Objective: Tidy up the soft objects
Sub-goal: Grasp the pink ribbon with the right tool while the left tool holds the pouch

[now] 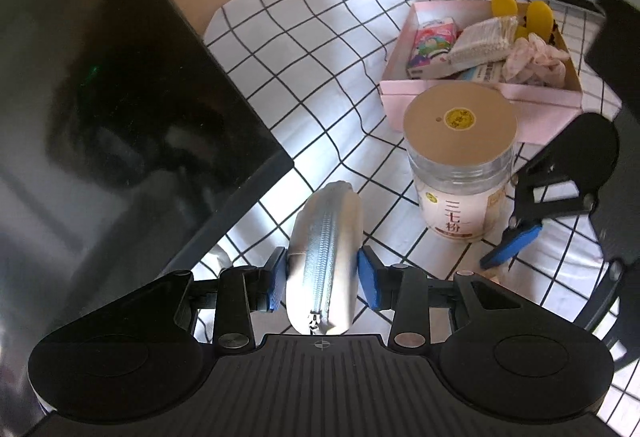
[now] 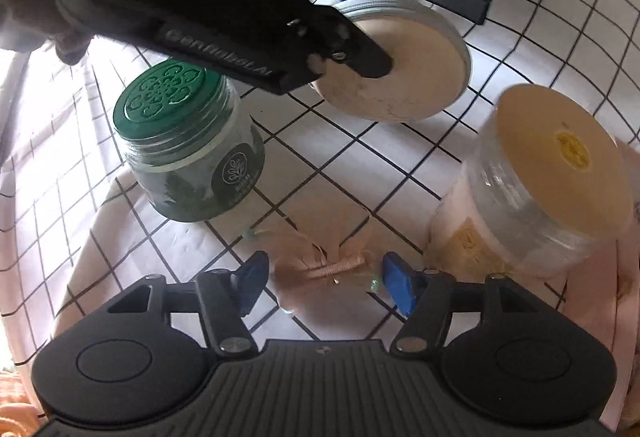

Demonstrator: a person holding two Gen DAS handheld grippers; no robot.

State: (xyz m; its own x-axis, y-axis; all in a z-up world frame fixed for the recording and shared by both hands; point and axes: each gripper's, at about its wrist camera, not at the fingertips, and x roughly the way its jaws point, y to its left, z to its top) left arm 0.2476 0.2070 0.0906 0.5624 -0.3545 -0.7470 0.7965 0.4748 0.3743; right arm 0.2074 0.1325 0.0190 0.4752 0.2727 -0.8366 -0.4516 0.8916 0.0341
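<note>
Presently listed: one white soft zip pouch with silver zipper [image 1: 325, 257], clamped between the blue pads of the left gripper [image 1: 323, 276] and lifted clear of the black-grid white tablecloth [image 1: 320, 49]. Just right of the pouch: clear plastic jar with tan flat lid [image 1: 460, 173]. Beyond that jar, touching it or nearly so: pink cardboard box [image 1: 480, 97] holding tissue packs, cotton swabs and yellow items. Right gripper [image 2: 320, 283], jaws apart, holding nothing, hovers over a crumpled peach fabric piece [image 2: 332, 265]. Left of the fabric: green-lidded glass jar [image 2: 188, 149].
</note>
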